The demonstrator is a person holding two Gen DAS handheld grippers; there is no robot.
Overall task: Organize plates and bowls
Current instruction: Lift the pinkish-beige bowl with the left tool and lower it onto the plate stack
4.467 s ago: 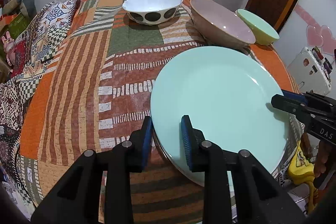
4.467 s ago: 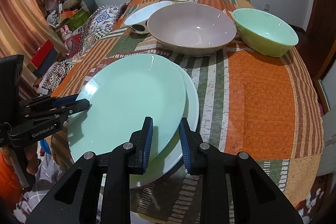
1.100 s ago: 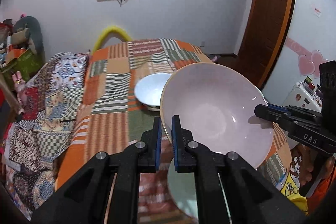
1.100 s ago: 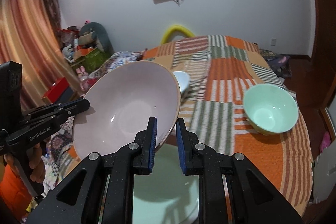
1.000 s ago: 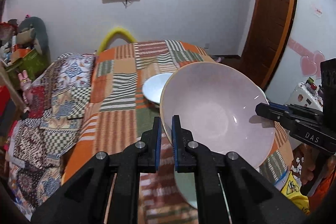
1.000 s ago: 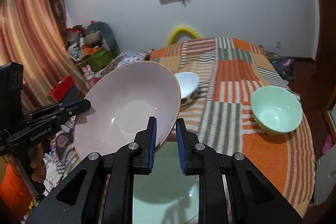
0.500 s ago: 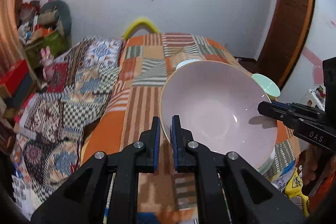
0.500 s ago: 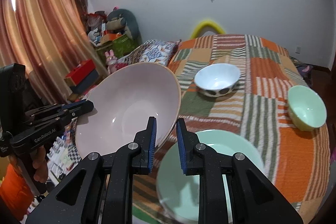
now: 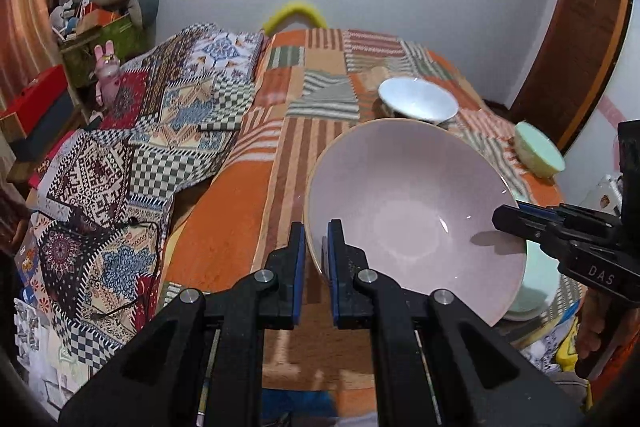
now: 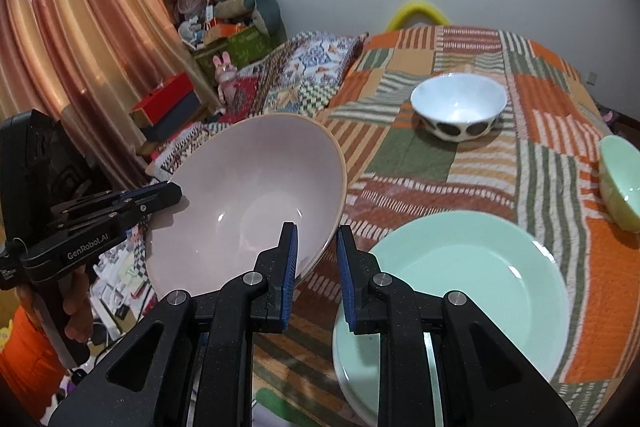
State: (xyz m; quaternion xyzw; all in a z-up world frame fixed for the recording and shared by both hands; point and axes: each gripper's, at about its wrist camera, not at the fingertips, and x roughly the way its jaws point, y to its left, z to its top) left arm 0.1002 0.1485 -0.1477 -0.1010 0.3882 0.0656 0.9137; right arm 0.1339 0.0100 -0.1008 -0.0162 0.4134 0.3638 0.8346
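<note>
A large pink bowl (image 9: 416,219) hangs tilted in the air, held by both grippers on opposite sides of its rim. My left gripper (image 9: 316,235) is shut on the bowl's near-left rim. My right gripper (image 10: 316,239) is shut on the pink bowl (image 10: 248,203) at its right rim. Each gripper also shows in the other's view, the right gripper (image 9: 500,217) and the left gripper (image 10: 172,193). Stacked mint plates (image 10: 468,287) lie on the patchwork table to the right of the bowl. Farther back sit a white dotted bowl (image 10: 458,107) and a mint bowl (image 10: 622,167).
Patterned quilts (image 9: 132,155) drape over furniture left of the table. Boxes, a pink rabbit toy (image 10: 226,75) and plush toys stand by the curtain (image 10: 80,39). A wooden door (image 9: 576,39) is at the right. A hand (image 10: 76,311) holds the left gripper's handle.
Both grippers have carried the pink bowl down and to the left, off the mint plates and toward the table's left edge. Both views now tilt lower.
</note>
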